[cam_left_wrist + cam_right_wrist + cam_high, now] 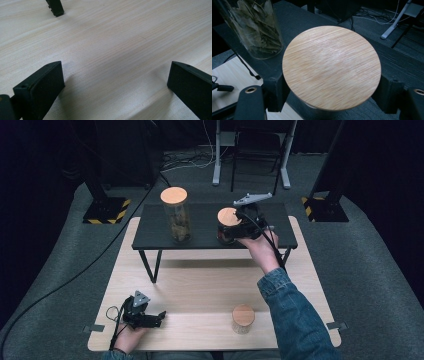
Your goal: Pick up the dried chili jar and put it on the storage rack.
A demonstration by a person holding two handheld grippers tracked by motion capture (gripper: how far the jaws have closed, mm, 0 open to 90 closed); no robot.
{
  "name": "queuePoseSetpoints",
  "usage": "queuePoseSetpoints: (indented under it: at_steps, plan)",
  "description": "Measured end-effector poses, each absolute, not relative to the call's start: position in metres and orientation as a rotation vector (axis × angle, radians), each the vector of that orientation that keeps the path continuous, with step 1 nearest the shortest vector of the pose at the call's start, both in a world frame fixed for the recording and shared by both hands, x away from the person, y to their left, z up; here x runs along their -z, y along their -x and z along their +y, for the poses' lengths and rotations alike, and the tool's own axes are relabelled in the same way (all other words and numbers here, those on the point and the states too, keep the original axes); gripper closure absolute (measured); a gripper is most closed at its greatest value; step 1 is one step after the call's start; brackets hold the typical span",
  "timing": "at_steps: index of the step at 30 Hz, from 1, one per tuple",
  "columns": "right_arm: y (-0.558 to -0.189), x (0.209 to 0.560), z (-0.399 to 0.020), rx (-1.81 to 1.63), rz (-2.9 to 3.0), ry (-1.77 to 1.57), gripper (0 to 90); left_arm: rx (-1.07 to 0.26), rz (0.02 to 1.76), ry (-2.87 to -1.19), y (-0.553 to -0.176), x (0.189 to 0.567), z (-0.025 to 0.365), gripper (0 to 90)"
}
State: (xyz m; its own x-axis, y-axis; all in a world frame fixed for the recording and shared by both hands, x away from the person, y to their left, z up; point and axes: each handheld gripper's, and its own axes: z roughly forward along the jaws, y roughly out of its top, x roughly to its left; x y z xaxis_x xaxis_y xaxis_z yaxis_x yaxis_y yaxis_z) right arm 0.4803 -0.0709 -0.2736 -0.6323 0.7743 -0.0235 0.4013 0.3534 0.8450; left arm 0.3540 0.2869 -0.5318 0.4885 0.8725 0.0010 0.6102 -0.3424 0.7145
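The small jar with a wooden lid stood near the front edge of the light tabletop. The left claw rested there too, wide open and holding nothing. Farther back, on the black shelf, the right claw squeezed the short jar. A tall jar of leaves stood beside it.
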Motion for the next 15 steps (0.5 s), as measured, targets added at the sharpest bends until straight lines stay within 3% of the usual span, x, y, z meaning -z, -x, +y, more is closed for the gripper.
queuePoseSetpoints:
  at_steps: [15]
  plan:
    - [-0.4868, 0.2763, -0.0697, -1.214, 2.196, -1.055, 23.4, -0.513, 1.216, -2.077, -0.354, 0.5318, 0.2869, 0.5]
